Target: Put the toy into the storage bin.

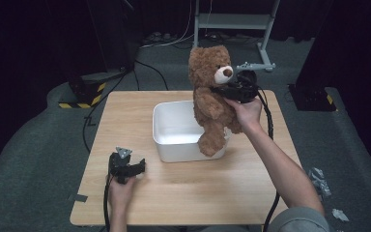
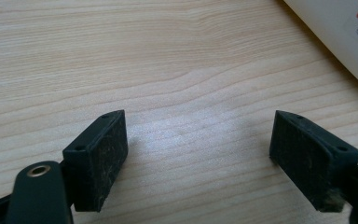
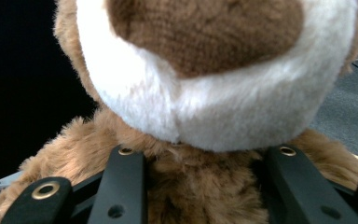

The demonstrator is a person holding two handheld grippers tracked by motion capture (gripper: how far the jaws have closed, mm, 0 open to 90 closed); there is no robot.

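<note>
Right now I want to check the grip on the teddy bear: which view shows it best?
The right gripper view: the right gripper has its jaws pressed into the teddy bear just under the muzzle. The high view shows the whole bear held up over the white bin, without jaw detail.

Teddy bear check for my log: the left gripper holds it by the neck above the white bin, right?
Not quite: the right gripper holds the teddy bear by the neck above the white bin, as the high view shows. The left gripper rests open on the table.
</note>
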